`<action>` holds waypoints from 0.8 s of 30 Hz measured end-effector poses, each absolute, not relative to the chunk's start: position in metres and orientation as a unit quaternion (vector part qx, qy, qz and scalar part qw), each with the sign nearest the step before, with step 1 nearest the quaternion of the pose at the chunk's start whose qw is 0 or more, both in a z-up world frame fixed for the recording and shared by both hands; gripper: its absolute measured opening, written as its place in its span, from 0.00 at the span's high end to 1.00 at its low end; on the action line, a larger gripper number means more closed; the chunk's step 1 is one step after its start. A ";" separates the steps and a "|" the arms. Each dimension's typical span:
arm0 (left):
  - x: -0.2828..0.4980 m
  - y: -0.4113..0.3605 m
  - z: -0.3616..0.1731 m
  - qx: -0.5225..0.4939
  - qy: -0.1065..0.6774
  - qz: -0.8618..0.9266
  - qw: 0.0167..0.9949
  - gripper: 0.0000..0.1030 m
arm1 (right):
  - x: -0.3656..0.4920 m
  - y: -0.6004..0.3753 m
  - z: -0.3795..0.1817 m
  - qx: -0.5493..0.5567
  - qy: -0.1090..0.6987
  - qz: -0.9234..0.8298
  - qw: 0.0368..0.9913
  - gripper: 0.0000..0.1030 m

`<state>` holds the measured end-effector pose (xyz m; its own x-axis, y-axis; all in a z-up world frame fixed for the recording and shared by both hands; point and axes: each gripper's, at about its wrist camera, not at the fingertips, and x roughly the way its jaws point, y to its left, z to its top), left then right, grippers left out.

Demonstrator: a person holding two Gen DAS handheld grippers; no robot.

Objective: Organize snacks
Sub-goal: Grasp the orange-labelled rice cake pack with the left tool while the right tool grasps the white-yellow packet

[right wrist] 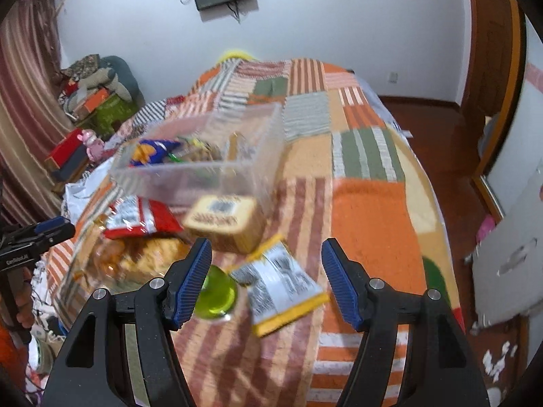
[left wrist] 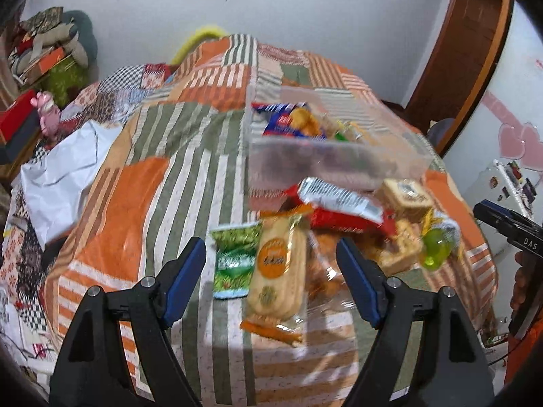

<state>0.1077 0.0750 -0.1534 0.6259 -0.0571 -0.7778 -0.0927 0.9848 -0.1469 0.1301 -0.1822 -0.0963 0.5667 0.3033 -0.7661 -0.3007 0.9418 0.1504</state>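
Observation:
A clear plastic bin (left wrist: 339,159) (right wrist: 203,173) sits on the bed with a blue snack pack (left wrist: 288,123) and other snacks inside. In front of it lies a pile of snacks: a biscuit pack (left wrist: 276,271), a green packet (left wrist: 234,261), a red and silver packet (left wrist: 342,203) (right wrist: 139,218), a tan cracker box (left wrist: 405,196) (right wrist: 225,220), a green jelly cup (left wrist: 436,246) (right wrist: 217,295) and a yellow packet (right wrist: 281,288). My left gripper (left wrist: 271,281) is open above the biscuit pack. My right gripper (right wrist: 266,281) is open above the yellow packet and jelly cup.
The patchwork bedspread (left wrist: 163,203) (right wrist: 370,210) covers the bed. White paper (left wrist: 64,173) lies at the bed's left edge. Clutter and boxes (left wrist: 44,54) stand at the far left. A wooden door (left wrist: 468,54) and floor (right wrist: 434,129) are on the right.

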 end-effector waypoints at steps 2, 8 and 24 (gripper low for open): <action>0.107 0.077 -0.160 -0.090 0.438 0.015 0.894 0.23 | 0.130 -0.187 -0.102 0.001 0.441 0.165 0.882 0.38; 0.109 0.075 -0.176 -0.095 0.450 0.005 0.888 0.24 | 0.130 -0.189 -0.120 -0.007 0.466 0.163 0.870 0.38; 0.119 0.078 -0.196 -0.104 0.461 0.007 0.881 0.52 | 0.137 -0.186 -0.145 -0.011 0.487 0.166 0.857 0.38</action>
<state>0.1195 0.0781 -0.1962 0.5749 -0.0835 -0.8140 -0.1079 0.9784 -0.1766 0.1373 -0.1860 -0.1446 0.4705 0.2737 -0.8389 -0.2955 0.9447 0.1425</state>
